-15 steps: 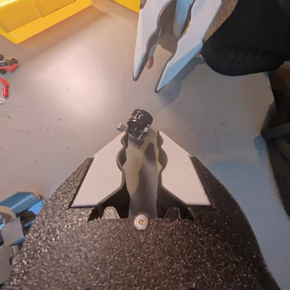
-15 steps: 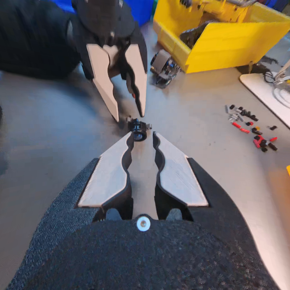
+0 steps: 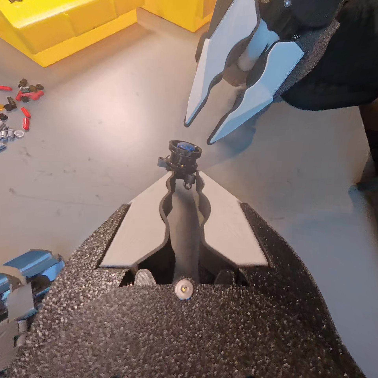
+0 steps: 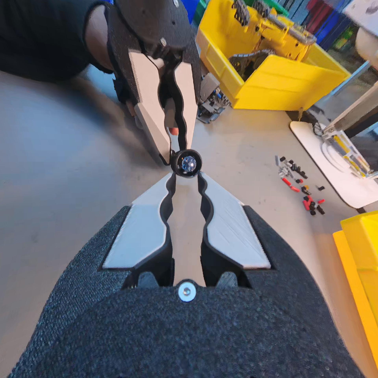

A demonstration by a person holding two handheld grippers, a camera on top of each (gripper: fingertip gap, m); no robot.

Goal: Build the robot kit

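A small black wheel piece [image 3: 184, 155] with a shiny blue-grey hub and grey connector bits is held just above the grey table [image 3: 92, 184]. My left gripper [image 3: 184, 173] is shut on its lower end. In the right wrist view the wheel piece [image 4: 186, 163] faces the camera, with the left gripper [image 4: 177, 154] behind it. My right gripper [image 4: 186, 173] is open and empty, its tips just short of the wheel on either side. In the left wrist view the right gripper [image 3: 198, 133] hangs open just above and beyond the piece.
Yellow bins [image 3: 61, 30] [image 4: 266, 81] stand at the back; another yellow bin [image 4: 360, 255] is at the right edge. Small red and black parts [image 3: 22, 106] [image 4: 302, 188] lie loose. A blue-grey model [image 3: 24, 276] [image 4: 210, 98] sits beside the left gripper. A white board [image 4: 327, 163] lies right. Only a small space, under 4 cm, lies between the two pairs of fingers.
The wheel piece has tipped so its open face points at the right gripper. The right gripper has come closer to it, and its tips now flank the wheel.
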